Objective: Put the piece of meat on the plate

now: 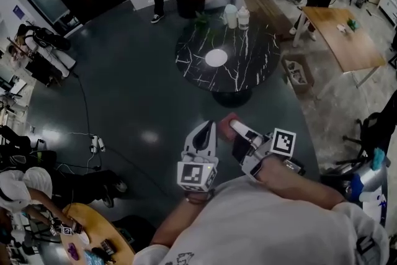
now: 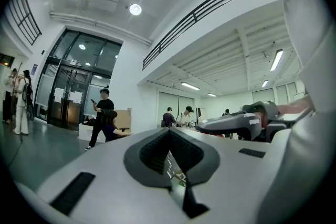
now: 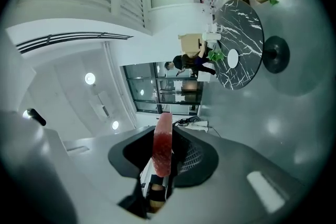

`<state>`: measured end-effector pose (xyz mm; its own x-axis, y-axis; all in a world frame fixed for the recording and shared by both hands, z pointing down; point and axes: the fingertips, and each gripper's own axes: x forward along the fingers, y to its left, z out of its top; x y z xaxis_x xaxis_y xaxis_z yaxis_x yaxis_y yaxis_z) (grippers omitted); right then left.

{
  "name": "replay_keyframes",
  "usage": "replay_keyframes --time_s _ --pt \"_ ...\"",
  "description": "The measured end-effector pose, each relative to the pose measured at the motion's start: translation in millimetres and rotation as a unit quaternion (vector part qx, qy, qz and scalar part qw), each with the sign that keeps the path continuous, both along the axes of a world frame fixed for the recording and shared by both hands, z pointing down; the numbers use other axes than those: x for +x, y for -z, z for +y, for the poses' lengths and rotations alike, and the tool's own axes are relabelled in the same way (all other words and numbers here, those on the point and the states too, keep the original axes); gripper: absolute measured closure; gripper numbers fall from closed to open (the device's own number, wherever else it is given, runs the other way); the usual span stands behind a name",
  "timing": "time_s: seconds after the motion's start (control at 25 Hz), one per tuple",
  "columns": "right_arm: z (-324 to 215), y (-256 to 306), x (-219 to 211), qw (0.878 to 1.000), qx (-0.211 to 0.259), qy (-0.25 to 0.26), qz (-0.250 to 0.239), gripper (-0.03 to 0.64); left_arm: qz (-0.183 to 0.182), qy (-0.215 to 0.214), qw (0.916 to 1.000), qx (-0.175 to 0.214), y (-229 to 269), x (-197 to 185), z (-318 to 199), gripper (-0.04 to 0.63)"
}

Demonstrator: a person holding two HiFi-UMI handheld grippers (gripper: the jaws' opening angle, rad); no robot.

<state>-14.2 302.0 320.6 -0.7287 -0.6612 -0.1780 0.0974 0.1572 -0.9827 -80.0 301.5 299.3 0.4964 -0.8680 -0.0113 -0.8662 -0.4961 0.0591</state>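
grippers: 2 (left gripper, right gripper) | piece of meat: 1 | plate: 1 | marble table: 1 | jugs: 2

Meat partly behind rt claw

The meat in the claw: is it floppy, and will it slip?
Probably fairly stiff: the meat stands straight out of the right claw without drooping. Its surface looks moist, so it might slip. One pinch holds it, so likely light.

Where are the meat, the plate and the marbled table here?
piece of meat [image 3: 163, 144]: right gripper view, middle of the red slab.
plate [image 1: 216, 58]: head view, its bare white middle.
table [image 1: 254, 53]: head view, bare black marbled top.
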Motion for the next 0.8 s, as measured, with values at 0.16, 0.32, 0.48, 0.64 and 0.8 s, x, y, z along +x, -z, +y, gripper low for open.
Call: replay_keyframes --time_s 0.16,0.32,0.48,0.64,0.8 --pt "-39 3 22 1.0 0.0 0.009 0.005 0.529 0.005 0.003 1.0 0.0 5 23 -37 0.591" --pt "-76 7 47 1.0 0.005 0.025 0.015 0.529 0.02 0.018 0.9996 0.006 11 46 -70 0.589" --pt "-106 8 65 0.999 0.005 0.041 0.016 0.529 0.023 0.036 0.9991 0.004 12 61 -96 0.59" --pt "-124 5 77 0.998 -0.002 0.054 0.011 0.529 0.02 0.043 0.9989 -0.007 7 77 -109 0.591" --pt "-138 6 85 0.998 -0.002 0.057 0.004 0.529 0.014 0.055 0.9984 -0.007 8 80 -122 0.591"
